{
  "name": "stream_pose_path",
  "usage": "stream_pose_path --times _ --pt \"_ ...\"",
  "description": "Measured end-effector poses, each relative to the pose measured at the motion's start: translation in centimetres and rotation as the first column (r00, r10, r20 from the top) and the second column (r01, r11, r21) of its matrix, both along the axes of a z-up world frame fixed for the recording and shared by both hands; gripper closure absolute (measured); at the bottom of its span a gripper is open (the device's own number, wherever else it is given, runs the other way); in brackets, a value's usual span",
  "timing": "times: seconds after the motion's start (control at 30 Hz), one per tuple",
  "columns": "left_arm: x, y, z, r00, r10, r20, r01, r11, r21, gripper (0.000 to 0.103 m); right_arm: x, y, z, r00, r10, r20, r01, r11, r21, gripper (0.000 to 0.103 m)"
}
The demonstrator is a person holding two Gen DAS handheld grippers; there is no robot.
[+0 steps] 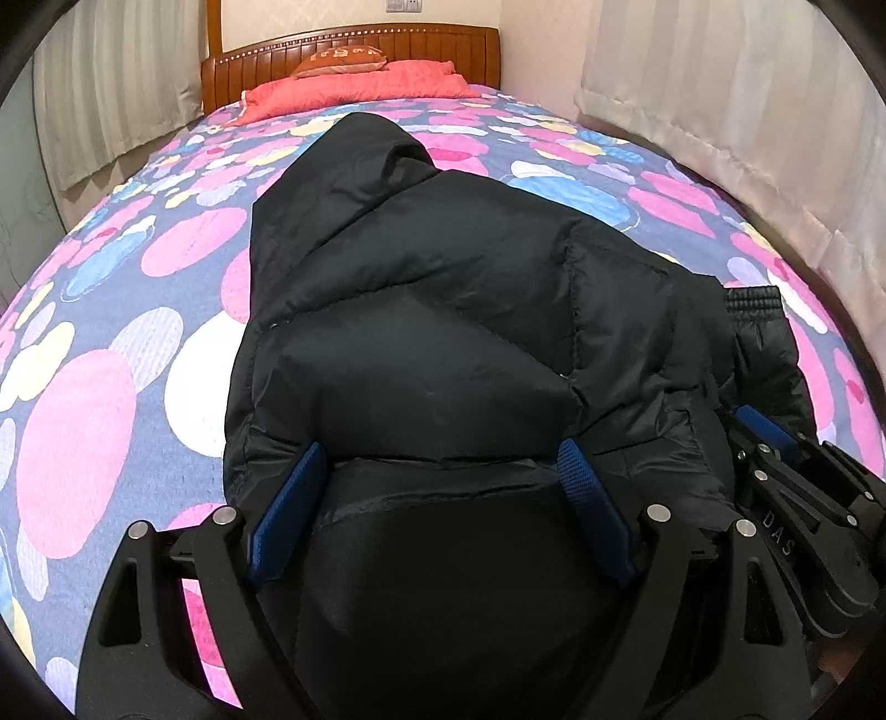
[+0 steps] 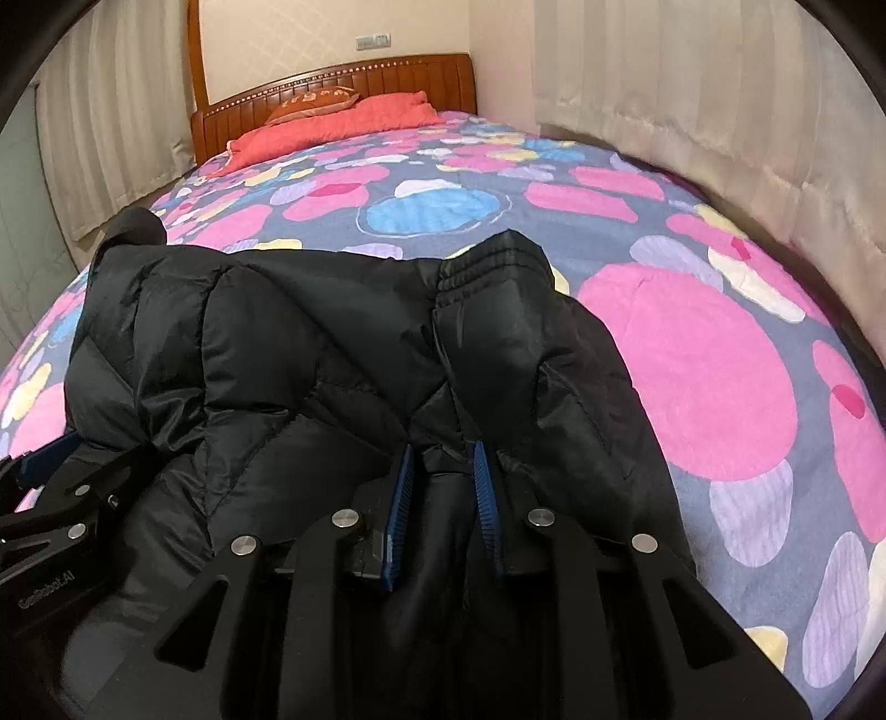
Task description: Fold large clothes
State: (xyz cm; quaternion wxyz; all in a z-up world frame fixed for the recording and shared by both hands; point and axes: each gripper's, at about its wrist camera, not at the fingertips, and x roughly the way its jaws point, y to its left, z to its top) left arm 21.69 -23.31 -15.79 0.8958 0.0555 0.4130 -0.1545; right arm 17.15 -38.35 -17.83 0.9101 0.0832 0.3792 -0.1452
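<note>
At the bottom of the left wrist view we see our left claw (image 1: 437,459) with its blue pads (image 1: 293,493) spread wide around a thick bulge of the black puffer jacket (image 1: 443,310), fabric filling the gap between them. In the right wrist view our right claw (image 2: 443,465) sits at the lower centre, its pads (image 2: 484,493) drawn close and pinching a narrow fold of the same jacket. Each claw shows at the edge of the other's view, just beside its partner. The jacket lies bunched on the bed (image 1: 83,343), filling the middle of both frames, with an elastic cuff (image 2: 487,260) on its right side. Farther up, the flowered bedspread runs to a red pillow (image 1: 354,88) and a wooden headboard (image 1: 354,47) at the top, with pale curtains (image 1: 720,88) on either side.
</note>
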Motion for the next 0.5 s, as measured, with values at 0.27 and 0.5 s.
stream_pose_path --times 0.27,0.5 --pt "-0.3 -0.1 0.2 1.000 0.001 0.021 -0.001 1.000 0.007 0.018 0.0 0.4 0.4 1.000 -0.006 -0.008 0.006 0.999 -0.043 0.081" --pt "-1.3 1.1 1.7 0.999 -0.006 0.032 0.007 0.999 -0.039 0.018 -1.1 0.5 2.1 1.000 -0.007 0.007 0.007 0.999 -0.038 0.074"
